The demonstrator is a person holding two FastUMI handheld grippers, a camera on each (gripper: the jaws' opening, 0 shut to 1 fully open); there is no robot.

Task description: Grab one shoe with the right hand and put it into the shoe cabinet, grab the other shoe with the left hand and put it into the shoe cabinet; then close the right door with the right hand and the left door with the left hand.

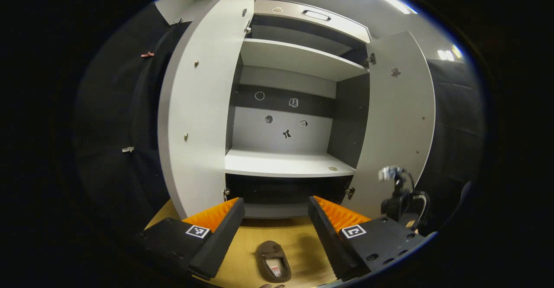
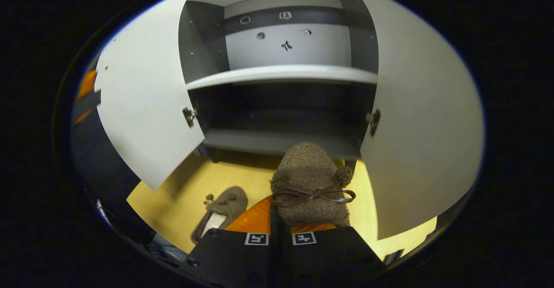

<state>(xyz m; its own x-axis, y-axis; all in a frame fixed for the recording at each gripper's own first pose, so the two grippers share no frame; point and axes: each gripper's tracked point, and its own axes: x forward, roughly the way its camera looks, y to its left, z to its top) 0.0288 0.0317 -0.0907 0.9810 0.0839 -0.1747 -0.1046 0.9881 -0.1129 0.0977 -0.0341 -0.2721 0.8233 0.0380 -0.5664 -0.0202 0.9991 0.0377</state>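
Right tool (image 2: 281,229): pinching the heel end of a brown fuzzy slipper (image 2: 309,184), toe aimed at the shoe cabinet (image 2: 281,74), just short of its dark bottom compartment.
Left tool (image 1: 277,223): spread wide, nothing between the fingers, facing the cabinet front.
Other slipper (image 1: 272,261): flat on the yellow wood floor (image 1: 298,240) before the cabinet, below the left tool.
Doors: left door (image 1: 199,106) and right door (image 1: 396,119) both swung open, flanking the cabinet opening.
Held slipper's look: knitted brown, dark ribbon bow, pom-pom at its side.
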